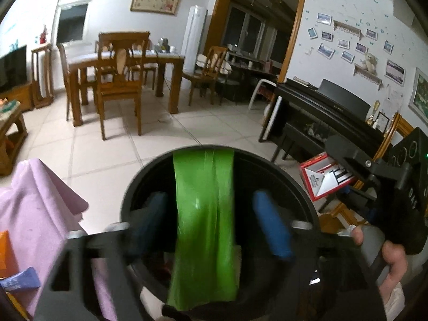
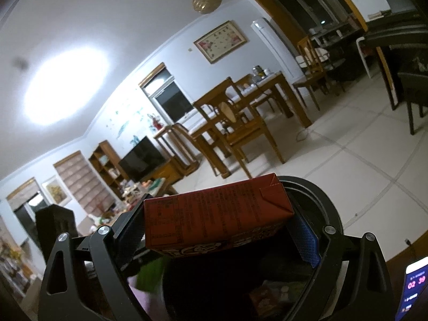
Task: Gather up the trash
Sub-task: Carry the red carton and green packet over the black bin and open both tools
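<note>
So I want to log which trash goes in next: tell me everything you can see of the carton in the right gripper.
The carton is a small rectangular drink box, red-brown, of coated card with fine printed text on its side and a folded, glued flap at its end. It looks intact. It lies roughly level, clamped across the right gripper, poised over the black bin. From the left wrist view its end shows red and white.

- I'm in a home living-dining room: wooden dining table (image 1: 125, 58) and chairs beyond my fingers.
- Piano (image 1: 334, 107) right, television (image 2: 141, 157), framed photos (image 1: 347, 48).
</note>
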`<state>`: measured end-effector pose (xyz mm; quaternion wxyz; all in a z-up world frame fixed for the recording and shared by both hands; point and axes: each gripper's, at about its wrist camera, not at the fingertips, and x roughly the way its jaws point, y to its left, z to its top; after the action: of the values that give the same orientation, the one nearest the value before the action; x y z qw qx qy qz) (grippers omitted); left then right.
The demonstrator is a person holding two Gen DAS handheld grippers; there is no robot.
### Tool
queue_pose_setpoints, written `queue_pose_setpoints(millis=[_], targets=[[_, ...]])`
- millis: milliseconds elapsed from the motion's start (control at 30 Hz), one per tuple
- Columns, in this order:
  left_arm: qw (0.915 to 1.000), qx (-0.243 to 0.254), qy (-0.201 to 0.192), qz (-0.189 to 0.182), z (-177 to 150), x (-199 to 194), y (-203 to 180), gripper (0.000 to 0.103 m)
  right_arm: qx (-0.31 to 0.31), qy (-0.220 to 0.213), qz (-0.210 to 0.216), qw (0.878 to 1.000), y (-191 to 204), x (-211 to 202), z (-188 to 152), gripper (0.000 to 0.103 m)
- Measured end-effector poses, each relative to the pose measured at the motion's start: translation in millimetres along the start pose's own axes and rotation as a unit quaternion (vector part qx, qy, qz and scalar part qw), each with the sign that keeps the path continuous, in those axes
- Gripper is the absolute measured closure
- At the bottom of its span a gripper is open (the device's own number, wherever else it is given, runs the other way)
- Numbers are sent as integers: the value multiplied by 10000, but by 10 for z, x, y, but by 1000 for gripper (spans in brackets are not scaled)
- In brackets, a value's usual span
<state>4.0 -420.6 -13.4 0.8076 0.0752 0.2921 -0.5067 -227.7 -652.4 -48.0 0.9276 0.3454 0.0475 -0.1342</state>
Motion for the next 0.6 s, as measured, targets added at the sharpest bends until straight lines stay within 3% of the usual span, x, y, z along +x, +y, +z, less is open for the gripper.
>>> queue_pose_setpoints(millis=[133, 600], targets=[[9998, 66, -174, 66, 32, -126, 2, 10, 35, -65, 104, 9999, 19, -31, 23, 5], [9988, 93, -415, 261, -3, -560, 176, 10, -228, 63, 161, 9996, 380, 9, -12, 5]])
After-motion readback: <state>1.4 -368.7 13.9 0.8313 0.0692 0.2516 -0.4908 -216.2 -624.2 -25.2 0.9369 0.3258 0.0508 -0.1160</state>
